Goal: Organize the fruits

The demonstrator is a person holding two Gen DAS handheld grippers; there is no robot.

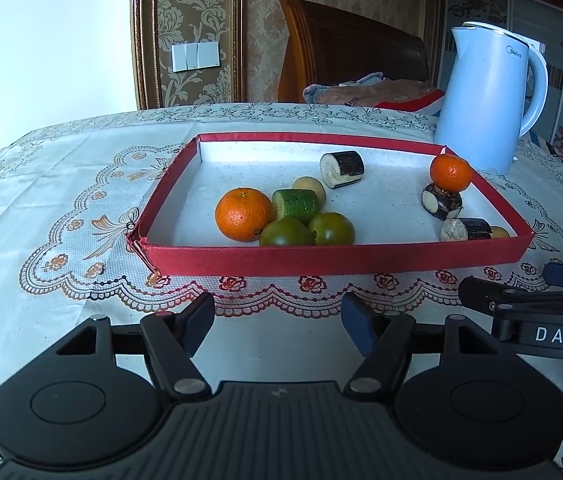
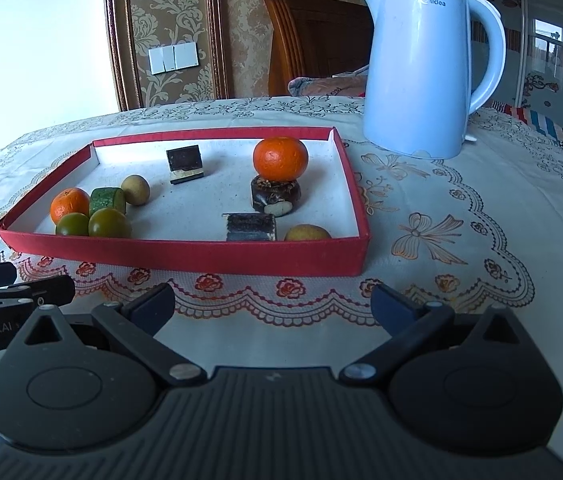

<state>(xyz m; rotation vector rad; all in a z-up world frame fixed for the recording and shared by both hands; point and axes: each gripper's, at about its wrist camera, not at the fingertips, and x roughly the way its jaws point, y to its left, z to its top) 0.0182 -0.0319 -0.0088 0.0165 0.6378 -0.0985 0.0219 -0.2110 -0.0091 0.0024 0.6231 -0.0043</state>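
A red tray [image 1: 321,258] [image 2: 201,254] with a white floor holds the fruit. At its left lie an orange [image 1: 243,214] [image 2: 68,203], a green cucumber piece [image 1: 295,205] [image 2: 107,199], two green tomatoes [image 1: 308,232] [image 2: 95,223] and a small yellow fruit [image 1: 311,188] [image 2: 136,189]. At its right a second orange [image 1: 450,172] [image 2: 280,158] sits on a dark cane piece [image 1: 441,201] [image 2: 275,197]. Two more dark cane pieces [image 1: 341,169] [image 2: 250,227] lie apart. My left gripper [image 1: 279,316] and right gripper [image 2: 273,306] are open and empty, in front of the tray.
A pale blue kettle [image 1: 489,96] [image 2: 421,68] stands behind the tray's right end. A lace tablecloth [image 1: 61,208] [image 2: 461,220] covers the table. A wooden chair with clothes [image 1: 345,52] stands behind. My right gripper's fingers [image 1: 521,292] show at the left wrist view's right edge.
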